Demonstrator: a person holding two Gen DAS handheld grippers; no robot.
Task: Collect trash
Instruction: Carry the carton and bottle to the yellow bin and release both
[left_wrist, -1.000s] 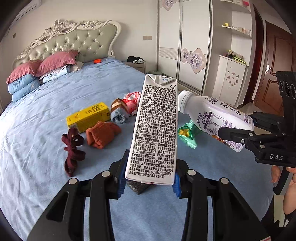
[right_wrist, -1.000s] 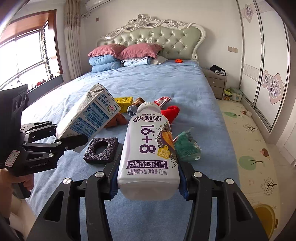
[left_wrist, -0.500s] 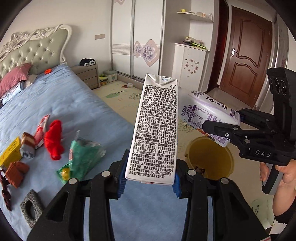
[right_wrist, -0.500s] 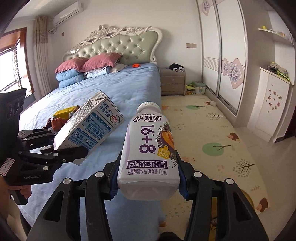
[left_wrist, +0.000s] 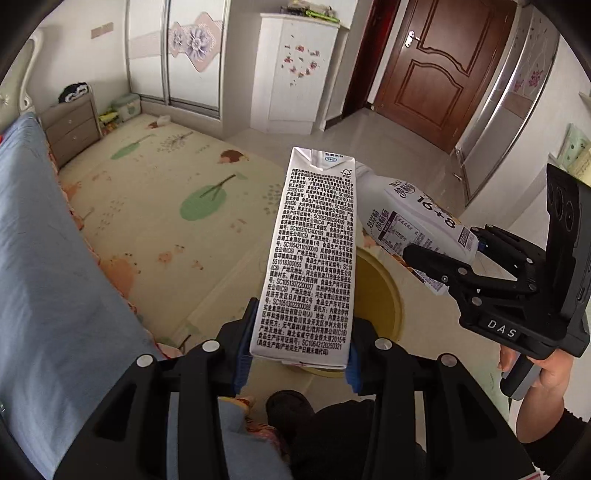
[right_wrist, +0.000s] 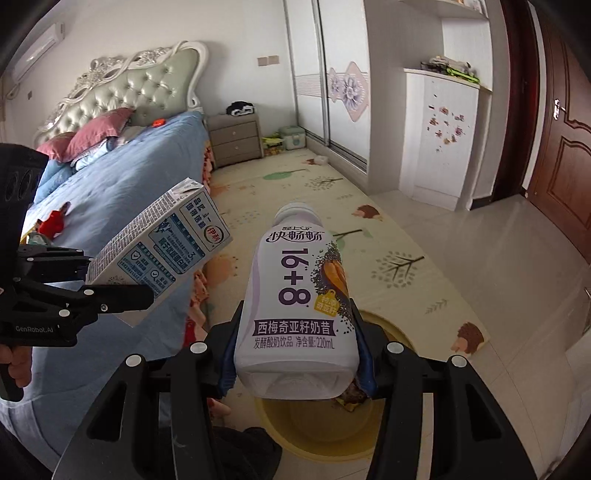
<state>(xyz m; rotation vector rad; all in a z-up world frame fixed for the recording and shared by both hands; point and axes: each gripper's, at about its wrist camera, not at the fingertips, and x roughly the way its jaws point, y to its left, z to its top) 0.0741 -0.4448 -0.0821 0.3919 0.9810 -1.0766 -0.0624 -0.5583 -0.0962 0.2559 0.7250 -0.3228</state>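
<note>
— Where is the trash?
— The milk carton (left_wrist: 310, 258) is sitting pinched in the left gripper (left_wrist: 295, 354) jaws, and the yogurt bottle (right_wrist: 295, 295) in the right gripper (right_wrist: 297, 365) jaws.
— And below?
— Both are hanging over the yellow bin (right_wrist: 317, 432), probably already holding a wrapper, beside the bed (right_wrist: 122, 192).

A bed (right_wrist: 122, 192) with a blue cover and tufted green headboard (right_wrist: 136, 88) stands beside a grey nightstand (right_wrist: 236, 138). A patterned play mat (left_wrist: 166, 221) covers the floor before the sliding wardrobe (right_wrist: 332, 74); a brown door (left_wrist: 432, 70) is shut.
</note>
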